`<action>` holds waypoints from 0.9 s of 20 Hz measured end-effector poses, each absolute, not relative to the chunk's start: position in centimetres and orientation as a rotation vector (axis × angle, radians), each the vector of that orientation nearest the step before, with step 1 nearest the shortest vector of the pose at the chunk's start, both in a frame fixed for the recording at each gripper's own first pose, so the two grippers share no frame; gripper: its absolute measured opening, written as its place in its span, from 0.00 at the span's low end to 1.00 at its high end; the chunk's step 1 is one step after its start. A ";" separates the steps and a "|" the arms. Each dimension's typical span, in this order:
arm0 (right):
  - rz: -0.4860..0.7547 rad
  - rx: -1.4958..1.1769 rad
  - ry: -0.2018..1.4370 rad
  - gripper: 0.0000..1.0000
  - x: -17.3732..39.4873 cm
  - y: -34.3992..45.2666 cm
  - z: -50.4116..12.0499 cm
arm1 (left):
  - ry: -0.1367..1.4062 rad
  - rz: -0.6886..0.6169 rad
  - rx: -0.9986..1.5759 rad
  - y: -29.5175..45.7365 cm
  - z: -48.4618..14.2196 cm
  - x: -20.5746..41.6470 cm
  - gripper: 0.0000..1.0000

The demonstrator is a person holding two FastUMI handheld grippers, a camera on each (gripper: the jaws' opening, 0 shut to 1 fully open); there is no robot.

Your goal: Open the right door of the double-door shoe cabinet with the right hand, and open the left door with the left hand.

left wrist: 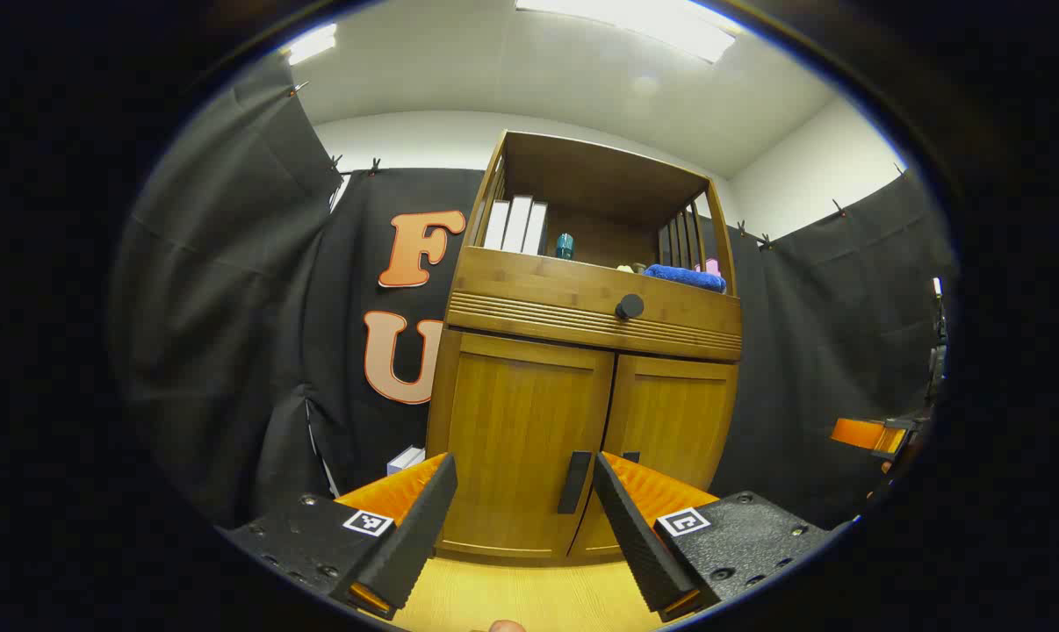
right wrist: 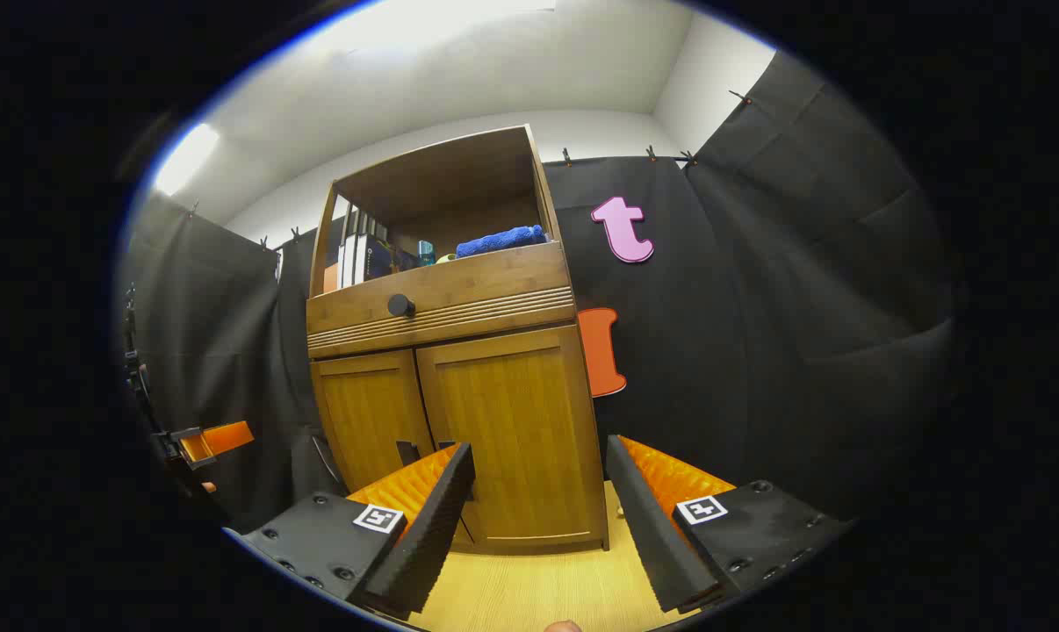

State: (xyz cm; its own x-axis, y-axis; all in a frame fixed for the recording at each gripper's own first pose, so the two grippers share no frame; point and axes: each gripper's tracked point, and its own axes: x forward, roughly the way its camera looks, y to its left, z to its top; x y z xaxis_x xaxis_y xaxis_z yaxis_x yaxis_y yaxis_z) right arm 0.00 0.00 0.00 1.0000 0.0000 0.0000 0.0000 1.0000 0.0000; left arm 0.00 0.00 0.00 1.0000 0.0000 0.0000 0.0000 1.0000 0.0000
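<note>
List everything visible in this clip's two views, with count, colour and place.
cabinet: 1, brown wood, against the booth wall
doors: 2, brown, both closed, at the cabinet's base
handles: 2, dark, where the doors meet
drawer knob: 1, black, above the doors
books: about 3, white, upright, shelf left
bottle: 1, teal, shelf middle
towel: 1, blue, shelf right
box: 1, white, on the floor left of the cabinet
floor: light wood
left gripper: open, before the door handles
right gripper: open, before the right door
</note>
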 end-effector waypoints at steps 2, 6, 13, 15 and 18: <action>-0.005 0.000 -0.001 0.89 0.1 -0.2 0.0 | 0.002 0.001 -0.001 0.1 -0.1 0.0 0.94; -0.012 -0.003 -0.006 0.89 -0.1 -0.4 0.1 | 0.006 0.001 -0.003 0.0 -0.2 -0.2 0.94; -0.017 0.000 -0.009 0.89 -0.3 -0.5 0.1 | -0.004 -0.007 0.010 -0.4 0.3 -0.5 0.94; -0.016 0.000 -0.007 0.89 -0.3 -0.5 0.1 | -0.004 -0.007 0.011 -0.5 0.4 -0.5 0.94; -0.016 -0.002 -0.007 0.89 -0.4 -0.5 0.0 | -0.002 -0.006 0.010 -0.5 0.4 -0.5 0.92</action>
State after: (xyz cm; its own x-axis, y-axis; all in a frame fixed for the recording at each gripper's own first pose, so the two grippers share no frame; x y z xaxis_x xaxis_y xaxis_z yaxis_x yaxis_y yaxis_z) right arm -0.43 -0.51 -0.03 0.9999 -0.0156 0.0075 0.0156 0.9999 -0.0017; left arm -0.53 -0.49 0.36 1.0000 -0.0065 0.0018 0.0064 0.9999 0.0096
